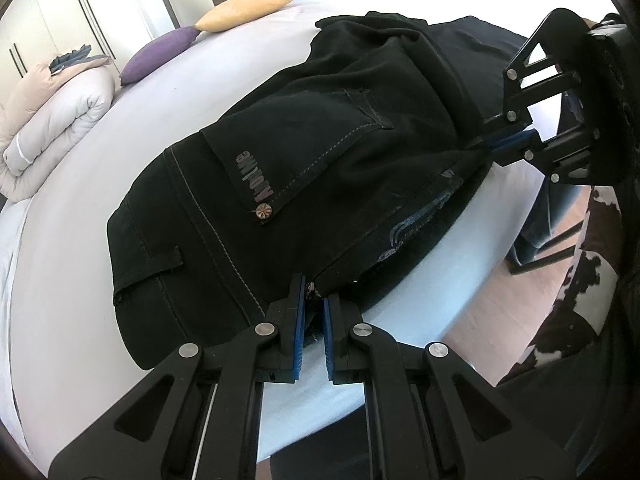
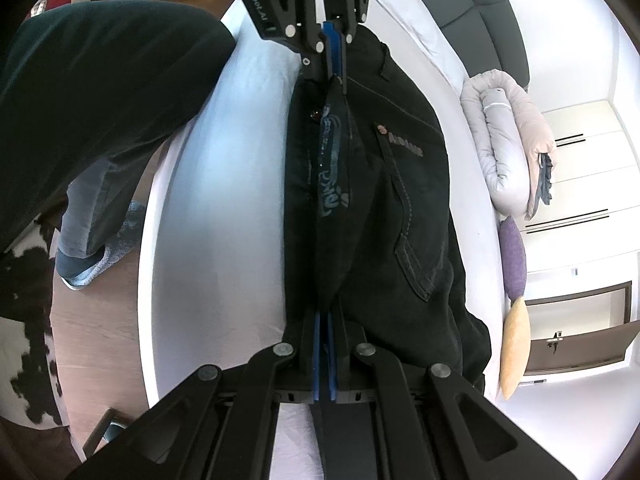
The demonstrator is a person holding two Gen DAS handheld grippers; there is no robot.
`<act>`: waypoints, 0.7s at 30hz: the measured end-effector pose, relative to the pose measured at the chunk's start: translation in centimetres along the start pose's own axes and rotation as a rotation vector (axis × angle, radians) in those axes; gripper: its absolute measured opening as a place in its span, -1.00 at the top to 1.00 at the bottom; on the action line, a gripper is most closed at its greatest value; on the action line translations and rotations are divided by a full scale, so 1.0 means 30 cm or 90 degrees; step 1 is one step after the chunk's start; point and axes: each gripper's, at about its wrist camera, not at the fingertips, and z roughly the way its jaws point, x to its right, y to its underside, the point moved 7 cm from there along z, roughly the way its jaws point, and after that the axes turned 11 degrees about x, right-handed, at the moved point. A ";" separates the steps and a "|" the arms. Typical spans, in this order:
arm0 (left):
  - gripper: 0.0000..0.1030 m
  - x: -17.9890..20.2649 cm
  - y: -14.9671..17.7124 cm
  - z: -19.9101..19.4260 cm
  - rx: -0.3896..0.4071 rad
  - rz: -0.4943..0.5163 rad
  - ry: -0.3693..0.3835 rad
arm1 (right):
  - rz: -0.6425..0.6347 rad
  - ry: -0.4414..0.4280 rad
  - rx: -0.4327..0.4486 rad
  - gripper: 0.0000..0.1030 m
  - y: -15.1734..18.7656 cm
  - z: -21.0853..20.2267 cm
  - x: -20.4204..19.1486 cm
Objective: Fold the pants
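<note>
In the left wrist view, your left gripper [image 1: 314, 312] sits at the bottom centre of the frame, its blue pads pinched together on the near edge of the black pants [image 1: 320, 152]. The pants fill the middle of the frame, lying on the pale bed [image 1: 80, 240] with a back pocket and its printed label facing up. At the right edge of the same view your right gripper [image 1: 508, 142] is likewise clamped on the pants' edge, well apart from the left one.

In the right wrist view, the right gripper [image 2: 325, 344] is at the bottom centre, pads closed on the cloth, and the pants [image 2: 392, 200] run up the middle of the frame to the left gripper [image 2: 334, 60] at the top, with the edge drawn fairly straight between the two.

You appear to be mid-fold: both ends of one edge are held, and the garment already looks doubled lengthwise. The next move probably calls for carrying both grips together, at even height and tension, so the edge lands square; uneven pull would likely skew or bunch the fold.
</note>
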 end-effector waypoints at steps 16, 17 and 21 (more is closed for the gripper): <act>0.46 -0.146 -0.022 -0.120 -0.031 -0.064 -0.045 | 0.056 0.009 -0.018 0.86 0.006 0.024 -0.048; 0.46 -0.159 -0.073 -0.131 -0.001 -0.098 -0.043 | 0.060 0.011 -0.019 0.86 0.005 0.025 -0.047; 0.46 -0.132 -0.217 -0.030 0.064 -0.183 -0.027 | 0.094 0.021 -0.016 0.85 0.009 0.022 -0.040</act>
